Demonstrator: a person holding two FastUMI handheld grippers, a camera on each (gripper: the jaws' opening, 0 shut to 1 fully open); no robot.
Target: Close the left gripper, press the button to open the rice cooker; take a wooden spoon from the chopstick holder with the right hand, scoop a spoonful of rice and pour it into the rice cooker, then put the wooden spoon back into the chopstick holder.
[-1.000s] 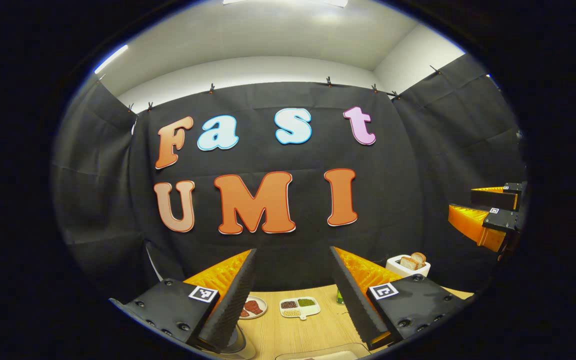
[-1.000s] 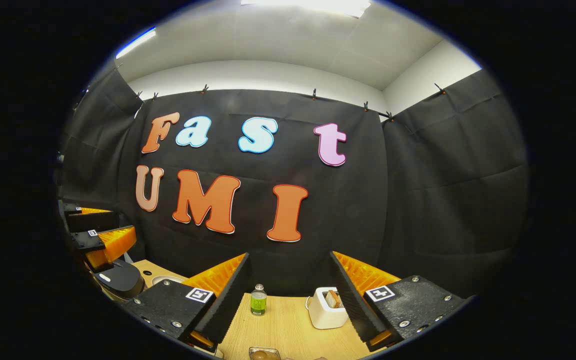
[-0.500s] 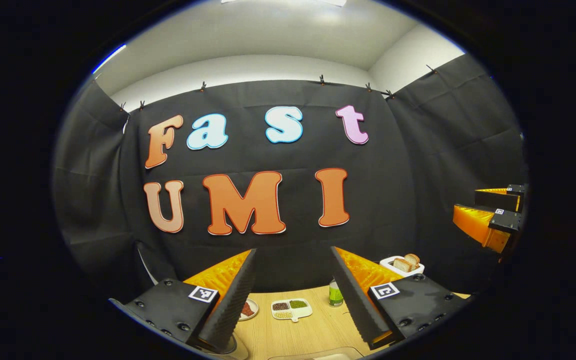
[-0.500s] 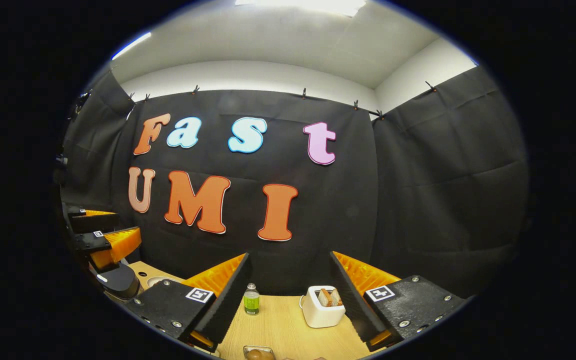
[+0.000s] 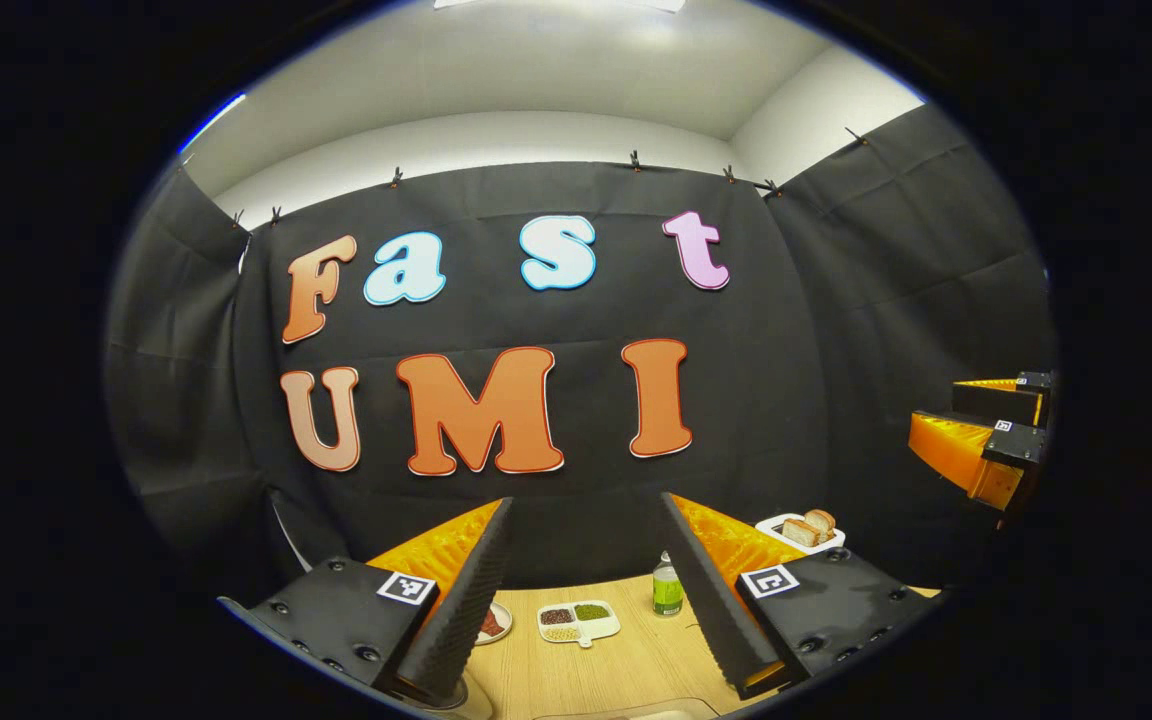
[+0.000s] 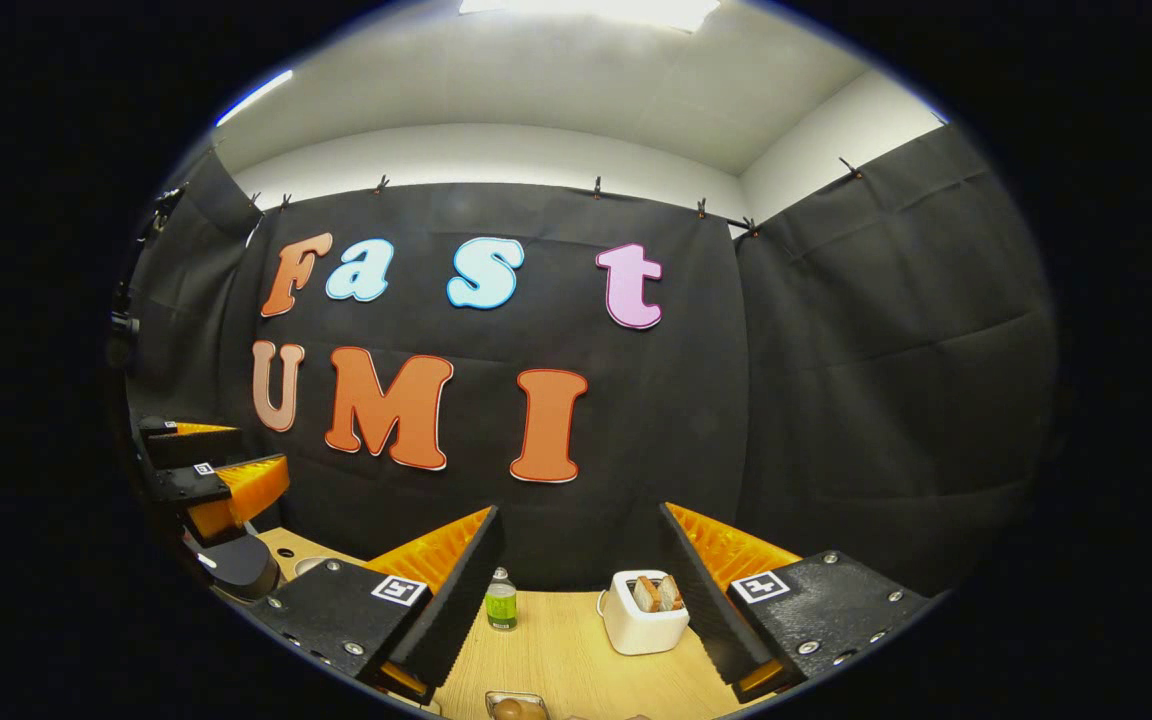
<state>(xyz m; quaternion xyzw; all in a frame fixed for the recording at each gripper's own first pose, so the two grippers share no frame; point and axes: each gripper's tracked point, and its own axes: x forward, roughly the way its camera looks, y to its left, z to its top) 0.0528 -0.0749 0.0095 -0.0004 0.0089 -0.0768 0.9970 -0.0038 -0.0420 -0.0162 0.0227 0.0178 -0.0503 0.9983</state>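
Both the left claw [image 5: 584, 590] and the right claw [image 6: 581, 600] hang spread and empty above the pale wooden counter [image 6: 556, 650], likely poised before starting. The black rounded rice cooker [image 6: 236, 565] sits at the counter's left end, below the left claw; its button remains unpressed.

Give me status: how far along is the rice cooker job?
Nothing looks done yet. The left hand-held gripper is open, not closed for the button press, and holds nothing. The right hand-held gripper is open and empty too; no wooden spoon in it. Both are raised above the table, facing the wall, over the bottle and toaster. All steps remain: close, press, scoop, pour, return.
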